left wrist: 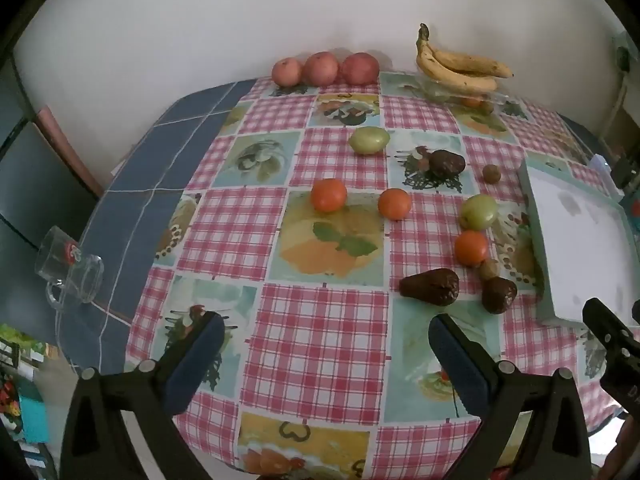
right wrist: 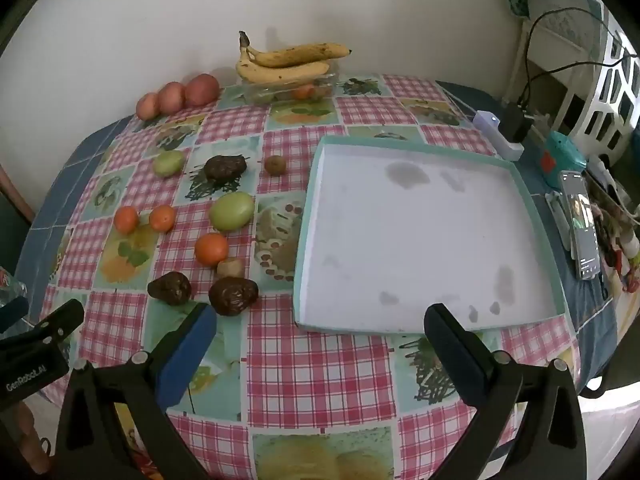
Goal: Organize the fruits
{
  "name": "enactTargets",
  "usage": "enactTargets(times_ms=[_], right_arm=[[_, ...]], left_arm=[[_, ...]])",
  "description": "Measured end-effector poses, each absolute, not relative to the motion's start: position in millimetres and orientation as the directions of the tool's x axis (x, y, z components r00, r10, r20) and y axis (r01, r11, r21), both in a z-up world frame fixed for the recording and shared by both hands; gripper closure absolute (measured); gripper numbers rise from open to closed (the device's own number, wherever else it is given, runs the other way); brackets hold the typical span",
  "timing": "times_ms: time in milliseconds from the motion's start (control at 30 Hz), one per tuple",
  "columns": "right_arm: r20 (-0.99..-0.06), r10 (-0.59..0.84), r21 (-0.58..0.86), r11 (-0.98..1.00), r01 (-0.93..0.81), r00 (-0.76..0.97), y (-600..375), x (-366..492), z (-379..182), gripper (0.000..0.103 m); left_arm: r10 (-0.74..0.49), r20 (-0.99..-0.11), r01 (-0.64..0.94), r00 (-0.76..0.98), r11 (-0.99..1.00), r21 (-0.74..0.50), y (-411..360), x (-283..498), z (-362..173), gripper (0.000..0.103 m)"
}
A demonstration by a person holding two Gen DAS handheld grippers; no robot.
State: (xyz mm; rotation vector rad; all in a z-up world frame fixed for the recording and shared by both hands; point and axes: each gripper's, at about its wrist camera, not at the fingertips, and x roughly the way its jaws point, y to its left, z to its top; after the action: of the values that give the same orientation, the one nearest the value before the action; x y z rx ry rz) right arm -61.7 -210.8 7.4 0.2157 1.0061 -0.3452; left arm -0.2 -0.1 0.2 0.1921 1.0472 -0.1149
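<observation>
Fruit lies loose on a checked tablecloth: three oranges (left wrist: 328, 195), two green fruits (left wrist: 368, 140), three dark avocados (left wrist: 431, 286) and two small brown kiwis (left wrist: 491, 173). Three red apples (left wrist: 321, 68) line the back wall beside bananas (left wrist: 460, 68) lying on a clear container. A shallow white tray (right wrist: 420, 236) with a teal rim has no fruit in it. My left gripper (left wrist: 326, 342) hangs open above the near cloth, left of the avocados. My right gripper (right wrist: 320, 326) is open over the tray's near edge, an avocado (right wrist: 233, 295) by its left finger.
A glass mug (left wrist: 70, 276) lies on its side on the blue tiled edge at the left. A phone (right wrist: 582, 224), chargers, cables and small clutter crowd the table's right side. A white wall backs the table.
</observation>
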Motion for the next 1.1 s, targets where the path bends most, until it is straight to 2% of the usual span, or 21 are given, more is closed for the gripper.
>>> enactTargets(times_ms=[1100], right_arm=[[-0.858, -0.17, 0.029, 0.926, 0.376, 0.485, -210.0, -60.0, 2.5, 0.0]], left_arm=[[0.0, -0.869, 0.181, 0.494, 0.978, 0.103, 1.3, 1.0, 1.4, 0.0]])
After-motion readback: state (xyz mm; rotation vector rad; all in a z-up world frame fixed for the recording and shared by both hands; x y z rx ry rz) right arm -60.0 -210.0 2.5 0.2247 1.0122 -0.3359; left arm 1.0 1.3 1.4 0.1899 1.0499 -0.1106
